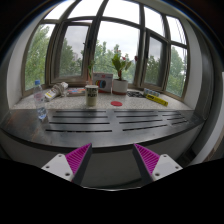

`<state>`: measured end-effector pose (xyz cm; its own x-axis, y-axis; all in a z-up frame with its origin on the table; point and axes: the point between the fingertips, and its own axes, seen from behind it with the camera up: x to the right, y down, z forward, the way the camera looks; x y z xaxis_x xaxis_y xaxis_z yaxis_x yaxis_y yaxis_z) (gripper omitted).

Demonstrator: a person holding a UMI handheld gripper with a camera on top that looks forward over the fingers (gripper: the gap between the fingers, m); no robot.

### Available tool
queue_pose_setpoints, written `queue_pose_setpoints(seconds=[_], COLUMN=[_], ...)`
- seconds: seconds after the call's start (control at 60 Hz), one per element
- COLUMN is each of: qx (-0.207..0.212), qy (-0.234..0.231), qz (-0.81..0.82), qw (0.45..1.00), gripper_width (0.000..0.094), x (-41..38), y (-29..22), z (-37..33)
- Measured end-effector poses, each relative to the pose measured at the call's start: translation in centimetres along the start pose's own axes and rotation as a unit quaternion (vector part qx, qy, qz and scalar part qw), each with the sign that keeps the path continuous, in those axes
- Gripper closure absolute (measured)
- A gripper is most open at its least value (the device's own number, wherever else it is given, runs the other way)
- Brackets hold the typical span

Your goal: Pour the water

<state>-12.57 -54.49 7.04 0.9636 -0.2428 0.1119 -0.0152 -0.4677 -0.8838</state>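
Gripper (pixel 112 160): fingers wide apart, holding nothing.
Water bottle (pixel 41 101): stands far ahead on the table (pixel 120 122), off to the left.
Cup (pixel 92 96): beside the bottle, further right.
Potted plant (pixel 120 78): by the window.
In the way: nothing between fingers and bottle.

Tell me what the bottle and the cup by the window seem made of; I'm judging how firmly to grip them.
The bottle looks like clear thin plastic: light passes through its body, with a bluish cap. The cup looks like paper or light card, pale and matte, though ceramic can't be ruled out. Both stand on the table, far beyond the open gripper.
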Motion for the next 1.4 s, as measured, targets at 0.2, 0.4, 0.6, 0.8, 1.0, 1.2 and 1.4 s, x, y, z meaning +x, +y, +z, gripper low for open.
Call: queue_pose_setpoints(seconds=[0.2,0.4,0.6,0.8,1.0,1.2,1.4], qx=[0.004,0.058,0.111,0.131,0.146,0.154,0.168], qy=[-0.055,-0.124,-0.144,-0.134,-0.131,-0.134,-0.187], qz=[0.004,0.004,-0.012,-0.015,-0.008,0.000,0.029], qw=[0.998,0.991,0.983,0.982,0.981,0.979,0.967], gripper_width=[0.0090,0.0087,0.0089,0.0163,0.0449,0.0642,0.0641], x=[-13.8,-29.4,-38.7,-41.6,-41.6,-41.6,-41.7], y=[1.0,-5.3,-11.8,-15.0,-16.2,-16.5,-19.9], z=[1.3,5.6,12.4,18.1,19.8,19.7,17.0])
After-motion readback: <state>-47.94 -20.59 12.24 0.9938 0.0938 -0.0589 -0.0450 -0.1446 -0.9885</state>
